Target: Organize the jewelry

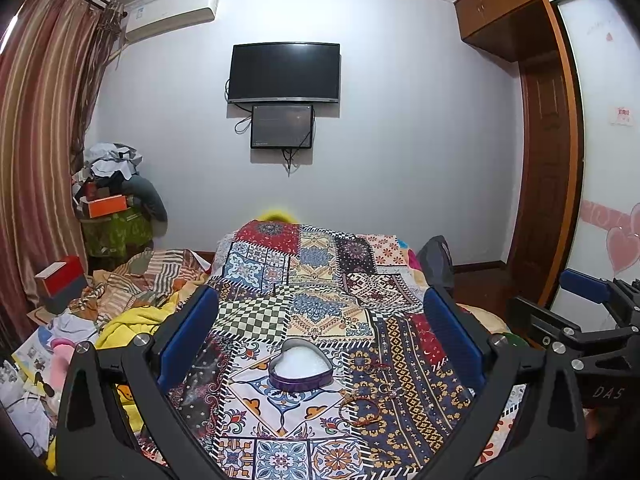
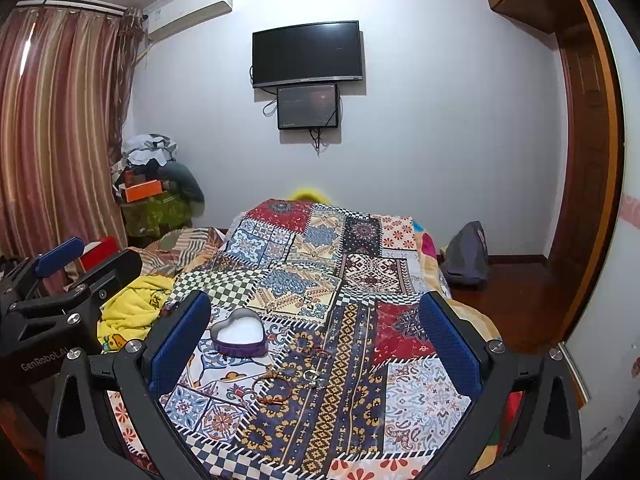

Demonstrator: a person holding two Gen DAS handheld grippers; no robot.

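Right wrist view: both grippers [image 2: 316, 332] [image 1: 320, 336] gape empty; small jewelry [image 2: 312, 376] beside the bracelet [image 2: 273, 390] is indistinct.

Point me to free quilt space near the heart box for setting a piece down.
Free: the quilt near of the heart-shaped box on its left side, and the far checkered stretch beyond it. Crowded: right of the box, where the red cord bracelet, the silver rings and a thin bracelet lie close together.

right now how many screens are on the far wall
2. The large black TV is mounted high on the wall; a smaller dark screen hangs directly beneath it, with cables trailing below. Both look off. None seems hidden.
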